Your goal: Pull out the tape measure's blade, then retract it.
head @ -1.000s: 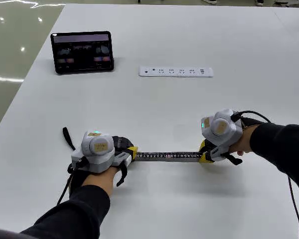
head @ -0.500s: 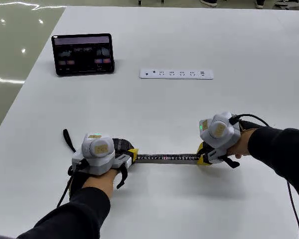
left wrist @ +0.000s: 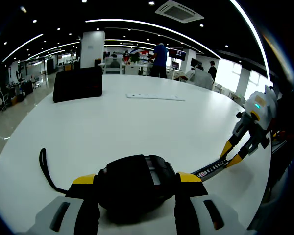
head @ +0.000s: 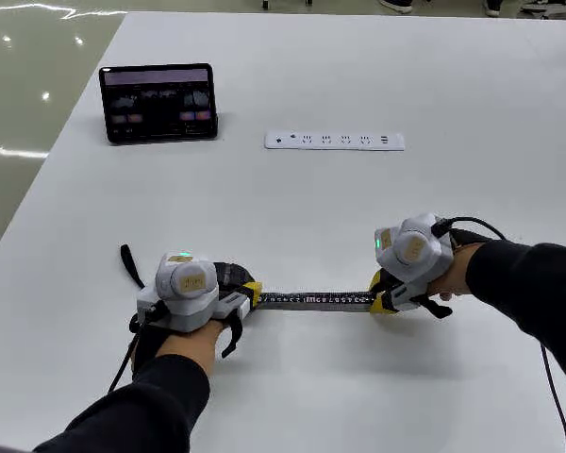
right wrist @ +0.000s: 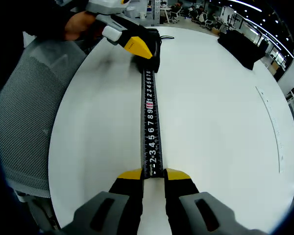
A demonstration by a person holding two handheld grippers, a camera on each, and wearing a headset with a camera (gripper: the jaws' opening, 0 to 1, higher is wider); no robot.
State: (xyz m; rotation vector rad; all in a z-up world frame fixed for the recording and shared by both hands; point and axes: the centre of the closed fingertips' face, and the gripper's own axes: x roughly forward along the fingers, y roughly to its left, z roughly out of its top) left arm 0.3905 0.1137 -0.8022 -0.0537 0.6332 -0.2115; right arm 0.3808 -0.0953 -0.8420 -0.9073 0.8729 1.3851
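Presumably springy, the blade point(right wrist: 151, 122) is pinched at its tip by right tongs point(right wrist: 153, 174), the hard case point(head: 228, 276) by left tongs point(left wrist: 137, 182).

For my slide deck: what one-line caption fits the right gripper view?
Right tongs pinch the tape blade at its tip; it runs across the white table to its black case.

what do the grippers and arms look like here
The left gripper and right gripper are pale grey rounded housings with black jaws tipped yellow. The right one shows a green light and a black cable. Both sleeves are black.
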